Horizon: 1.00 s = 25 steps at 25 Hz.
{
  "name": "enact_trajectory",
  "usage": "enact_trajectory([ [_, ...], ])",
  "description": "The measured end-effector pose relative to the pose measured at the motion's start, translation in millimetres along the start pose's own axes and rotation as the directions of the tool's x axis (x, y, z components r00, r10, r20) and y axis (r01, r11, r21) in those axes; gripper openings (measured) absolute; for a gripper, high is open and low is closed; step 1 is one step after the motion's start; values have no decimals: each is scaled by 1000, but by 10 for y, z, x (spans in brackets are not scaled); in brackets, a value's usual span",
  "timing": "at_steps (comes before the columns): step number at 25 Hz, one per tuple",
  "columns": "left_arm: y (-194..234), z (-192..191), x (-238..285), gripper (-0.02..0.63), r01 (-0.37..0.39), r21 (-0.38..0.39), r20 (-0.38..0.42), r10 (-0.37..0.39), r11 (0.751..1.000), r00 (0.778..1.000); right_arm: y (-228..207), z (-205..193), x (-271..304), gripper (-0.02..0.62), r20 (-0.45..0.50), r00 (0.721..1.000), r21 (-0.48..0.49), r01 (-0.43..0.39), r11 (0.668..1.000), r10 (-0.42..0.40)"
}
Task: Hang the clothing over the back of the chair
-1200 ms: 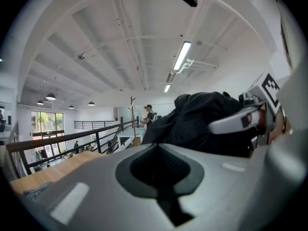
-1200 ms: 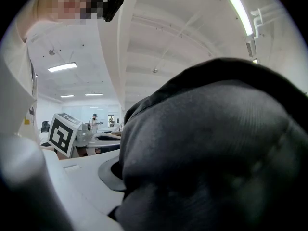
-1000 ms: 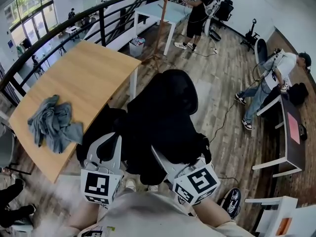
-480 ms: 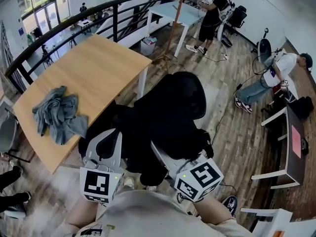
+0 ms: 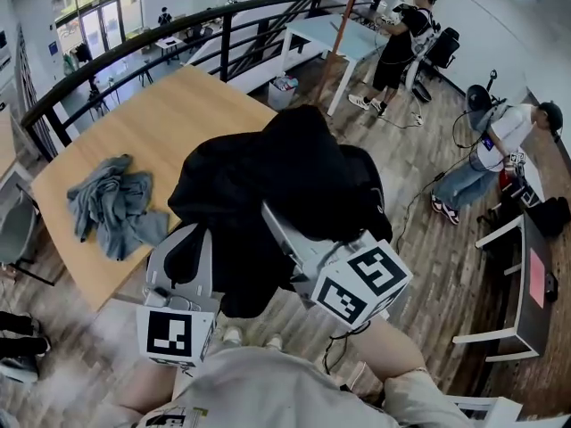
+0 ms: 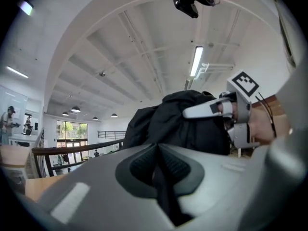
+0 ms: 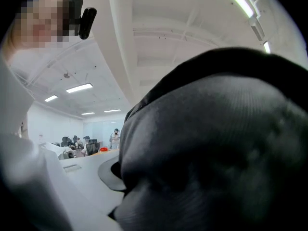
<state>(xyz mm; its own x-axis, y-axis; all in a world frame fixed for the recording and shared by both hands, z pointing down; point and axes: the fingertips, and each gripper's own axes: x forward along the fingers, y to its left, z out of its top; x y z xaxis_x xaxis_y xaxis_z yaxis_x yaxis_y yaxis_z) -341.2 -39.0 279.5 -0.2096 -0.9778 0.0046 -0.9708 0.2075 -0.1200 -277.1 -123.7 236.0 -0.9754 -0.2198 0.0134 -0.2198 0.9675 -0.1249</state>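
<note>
Both the left hand-held gripper (image 5: pixel 189 243) and right hand-held gripper (image 5: pixel 272 217) clamp the black clothing (image 5: pixel 268 168), holding it bunched at frame centre, off the surface (image 5: pixel 152 123), probably for draping.

Black hoodie (image 5: pixel 285 181) is bunched and held up in the air by both grippers. Left hand-held gripper (image 5: pixel 189 239) and right hand-held gripper (image 5: pixel 269 210) run their jaw tips into the fabric, and a marker cube sits on the near end of each. Wooden counter (image 5: pixel 169 119) is behind and to the left, with a crumpled grey cloth (image 5: pixel 111 205) lying on it. Black railing (image 5: pixel 134 47) runs beyond the counter. Plank floor (image 5: pixel 419 239) is to the right. One person stands at a light table (image 5: pixel 335 29) at the back; another bends over at far right.
</note>
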Motion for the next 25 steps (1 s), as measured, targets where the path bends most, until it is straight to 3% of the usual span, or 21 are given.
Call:
enact_trajectory([
  [5, 91, 18, 170, 3, -11, 6, -30, 11, 1000, 999, -182, 407, 315, 172, 82, 996, -45, -13, 999, 17],
  [10, 240, -22, 457, 3, -31, 26, -31, 32, 999, 999, -462, 545, 554, 173, 97, 995, -53, -20, 998, 26],
  [15, 322, -220, 760, 3, -50, 28, -22, 50, 998, 998, -758, 273, 813, 175, 61, 998, -39, -21, 999, 23],
  [21, 245, -595, 1120, 3, -36, 20, -98, 38, 999, 994, -1172, -316, 1011, 176, 12, 1000, 52, -4, 999, 4],
  [25, 191, -819, 1276, 3, -39, 12, -147, 41, 999, 988, -1471, -659, 1043, 178, -21, 999, 23, 46, 999, -46],
])
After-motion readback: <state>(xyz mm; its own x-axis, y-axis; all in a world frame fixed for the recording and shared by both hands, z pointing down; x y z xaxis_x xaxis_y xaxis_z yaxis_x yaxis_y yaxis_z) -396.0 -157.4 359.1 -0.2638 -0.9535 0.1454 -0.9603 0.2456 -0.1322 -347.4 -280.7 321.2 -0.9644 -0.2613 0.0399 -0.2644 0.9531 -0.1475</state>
